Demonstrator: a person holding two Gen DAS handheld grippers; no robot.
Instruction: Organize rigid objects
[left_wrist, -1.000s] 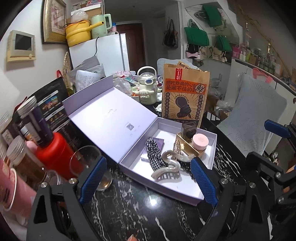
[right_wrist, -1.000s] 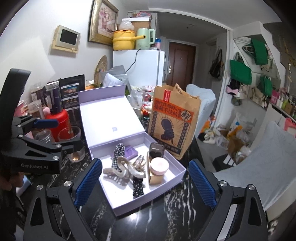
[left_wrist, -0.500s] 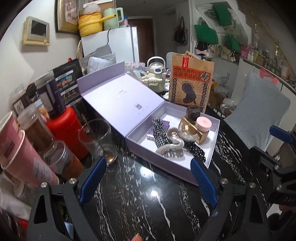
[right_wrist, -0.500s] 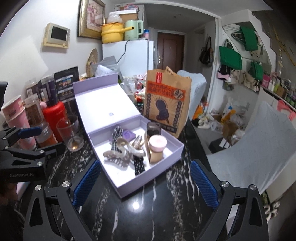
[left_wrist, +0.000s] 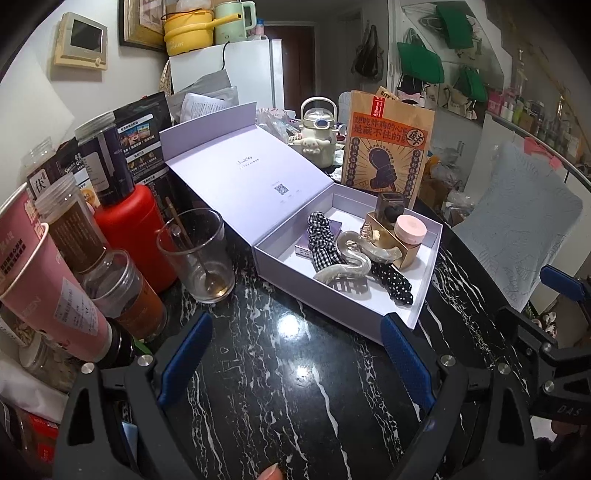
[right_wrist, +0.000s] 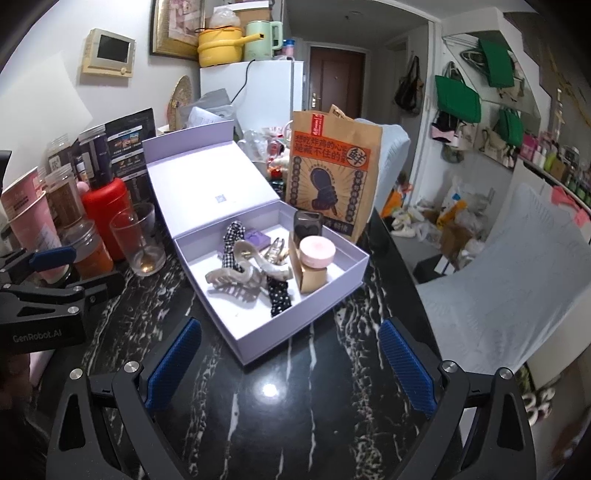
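Note:
An open lilac box (left_wrist: 280, 271) (right_wrist: 364, 258) with its lid leaning back stands on the black marble table (left_wrist: 288, 387) (right_wrist: 295, 406). Inside lie a pale claw hair clip (left_wrist: 345, 266) (right_wrist: 240, 278), a checked scrunchie (left_wrist: 321, 236) (right_wrist: 232, 236), a dotted scrunchie (left_wrist: 393, 282) (right_wrist: 279, 291), a pink-lidded jar (left_wrist: 410, 230) (right_wrist: 317, 251) on a gold box (right_wrist: 312, 278), and a small purple box (right_wrist: 255, 238). My left gripper (left_wrist: 295, 354) is open and empty, short of the box's near edge. My right gripper (right_wrist: 290, 363) is open and empty, also short of the box.
At the left stand a drinking glass with a spoon (left_wrist: 197, 254) (right_wrist: 142, 240), a red bottle (left_wrist: 136, 229) (right_wrist: 105, 218), jars and a pink cup (left_wrist: 44, 280). A brown paper bag (left_wrist: 386, 144) (right_wrist: 332, 173) stands behind the box. The table edge runs at the right.
Both grippers have drawn back from the box and risen a little, so more bare table shows in front. The box's contents have not moved.

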